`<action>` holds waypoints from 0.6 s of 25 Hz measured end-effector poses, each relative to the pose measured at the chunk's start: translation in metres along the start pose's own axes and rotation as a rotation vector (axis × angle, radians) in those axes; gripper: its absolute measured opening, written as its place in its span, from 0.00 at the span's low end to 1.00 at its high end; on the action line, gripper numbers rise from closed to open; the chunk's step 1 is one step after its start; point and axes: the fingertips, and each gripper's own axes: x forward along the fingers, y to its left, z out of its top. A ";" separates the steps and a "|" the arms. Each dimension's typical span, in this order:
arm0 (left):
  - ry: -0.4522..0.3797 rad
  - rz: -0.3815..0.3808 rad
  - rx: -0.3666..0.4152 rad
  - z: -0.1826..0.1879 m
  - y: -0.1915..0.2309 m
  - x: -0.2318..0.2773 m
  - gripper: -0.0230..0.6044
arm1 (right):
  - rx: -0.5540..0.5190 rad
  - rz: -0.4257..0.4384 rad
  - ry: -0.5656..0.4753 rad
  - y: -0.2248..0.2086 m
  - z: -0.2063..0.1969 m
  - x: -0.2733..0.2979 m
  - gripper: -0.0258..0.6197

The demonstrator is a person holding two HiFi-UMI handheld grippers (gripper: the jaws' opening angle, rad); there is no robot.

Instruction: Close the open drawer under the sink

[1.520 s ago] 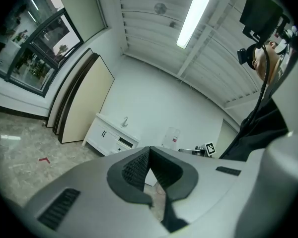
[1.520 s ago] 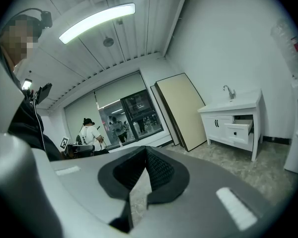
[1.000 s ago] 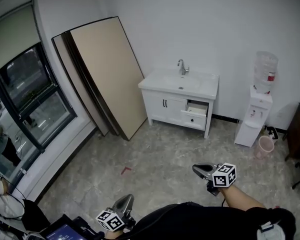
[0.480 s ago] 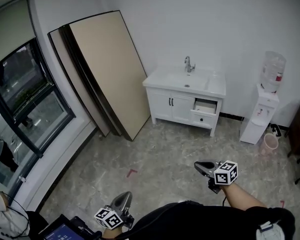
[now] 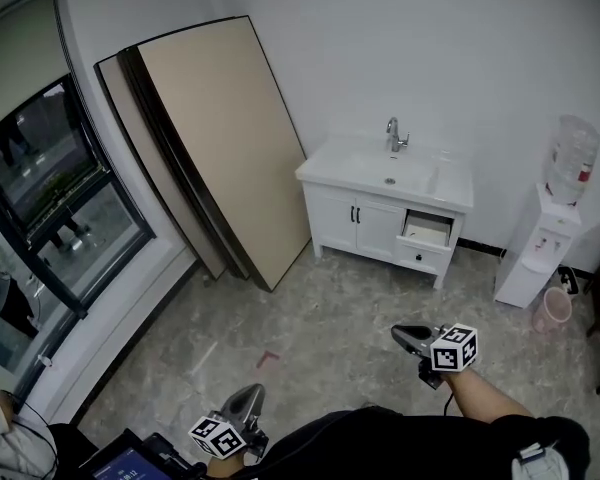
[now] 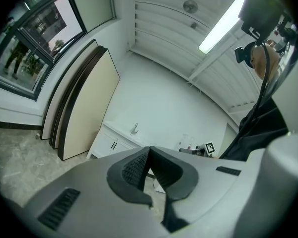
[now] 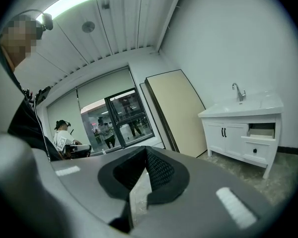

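Note:
A white sink cabinet (image 5: 370, 223) with a tap stands against the far wall. Its upper right drawer (image 5: 427, 230) is pulled out. The right gripper view shows the same cabinet (image 7: 228, 133) and open drawer (image 7: 260, 131) at the right. My left gripper (image 5: 246, 398) is low at the bottom of the head view, shut and empty. My right gripper (image 5: 402, 335) is held out over the floor, shut and empty, far short of the cabinet. In their own views, both the left gripper (image 6: 149, 150) and the right gripper (image 7: 146, 150) have pads that meet at the tip.
Large beige boards (image 5: 215, 138) lean on the wall left of the cabinet. A water dispenser (image 5: 552, 233) and a pink bin (image 5: 553, 310) stand to its right. A big window (image 5: 50, 193) fills the left wall. A red tape mark (image 5: 270, 358) lies on the marbled floor.
The sink cabinet has drifted right and a little lower in the head view, and the red floor mark has come nearer. Both grippers keep their places in the view, still shut.

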 end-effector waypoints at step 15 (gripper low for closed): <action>-0.068 0.072 0.009 0.052 0.012 0.215 0.04 | -0.032 0.151 0.042 -0.189 0.103 0.067 0.04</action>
